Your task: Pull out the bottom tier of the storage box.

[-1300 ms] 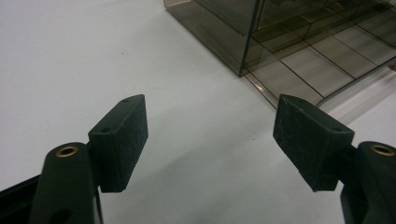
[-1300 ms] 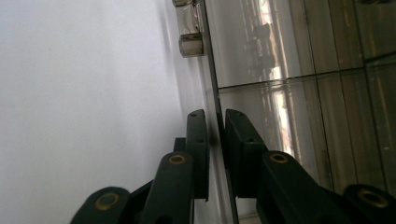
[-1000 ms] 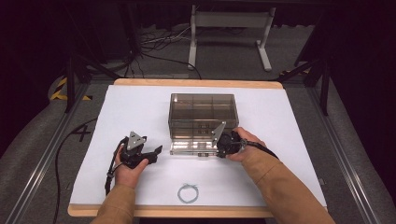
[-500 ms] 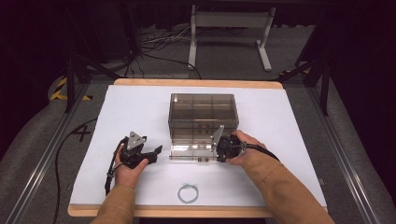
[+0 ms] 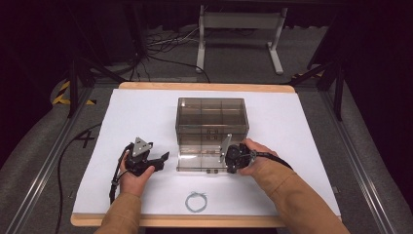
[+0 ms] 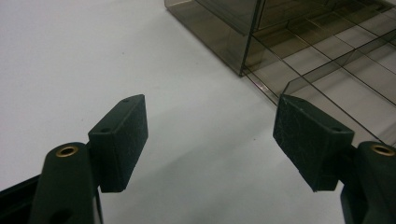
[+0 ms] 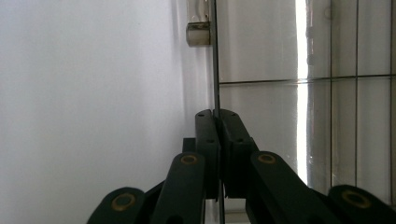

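Drawer [image 5: 202,161] of clear plastic was pulled out toward the table's [image 5: 146,117] near edge, its thin front wall [image 7: 216,70] clamped between the shut fingers [image 7: 208,140] of the right gripper [image 5: 233,158]. Just left of it, the left gripper [image 5: 157,161] was held with fingers [image 6: 122,140] spread wide, gripping nothing. Behind stood the smoky organiser box [image 5: 212,114]. No legible writing was seen.

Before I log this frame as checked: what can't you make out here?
- Right gripper, high view: its fingers, hidden behind its body and the hand.
- Drawer front panel, right gripper view: seen edge-on, so its face is unreadable.
- Ring, high view: too small to tell its material.
- Smoky box: contents unclear through tinted walls.
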### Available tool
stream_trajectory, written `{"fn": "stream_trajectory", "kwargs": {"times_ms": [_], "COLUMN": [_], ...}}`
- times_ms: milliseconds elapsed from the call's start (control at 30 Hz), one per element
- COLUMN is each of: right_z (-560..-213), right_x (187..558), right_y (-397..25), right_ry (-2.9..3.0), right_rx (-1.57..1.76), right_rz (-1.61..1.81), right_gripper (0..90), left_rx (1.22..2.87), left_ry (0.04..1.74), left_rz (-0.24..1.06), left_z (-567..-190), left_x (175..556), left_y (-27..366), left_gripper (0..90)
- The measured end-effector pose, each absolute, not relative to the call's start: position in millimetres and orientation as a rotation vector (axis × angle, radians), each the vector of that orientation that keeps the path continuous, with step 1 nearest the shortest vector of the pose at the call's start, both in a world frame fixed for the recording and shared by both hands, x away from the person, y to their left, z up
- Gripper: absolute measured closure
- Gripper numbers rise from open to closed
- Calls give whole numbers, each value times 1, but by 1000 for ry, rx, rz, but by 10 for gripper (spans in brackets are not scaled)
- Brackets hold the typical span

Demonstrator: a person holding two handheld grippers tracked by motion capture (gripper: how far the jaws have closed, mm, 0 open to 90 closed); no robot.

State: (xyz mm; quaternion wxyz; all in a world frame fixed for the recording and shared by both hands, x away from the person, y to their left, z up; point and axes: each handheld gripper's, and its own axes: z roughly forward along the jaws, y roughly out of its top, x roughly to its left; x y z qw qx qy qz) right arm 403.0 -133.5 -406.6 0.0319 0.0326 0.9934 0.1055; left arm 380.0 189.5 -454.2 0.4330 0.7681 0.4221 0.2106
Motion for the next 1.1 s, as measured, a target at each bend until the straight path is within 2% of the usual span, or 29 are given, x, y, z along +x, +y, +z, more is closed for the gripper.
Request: {"fn": "stream_trajectory", "kwargs": {"times_ms": [867,1100], "right_z": [-407,-408], "right_x": [399,398], "right_y": [-134,-137], "right_ry": [3067,3066], "right_rx": [93,133], "right_rz": [317,363], "right_gripper": [873,799], "left_rx": [1915,1910], "left_ry": [1053,1057], "left_rz": [528,527], "left_z": [-454,-454], "left_x": [380,381], "left_y": [189,190], "left_gripper": [271,271]}}
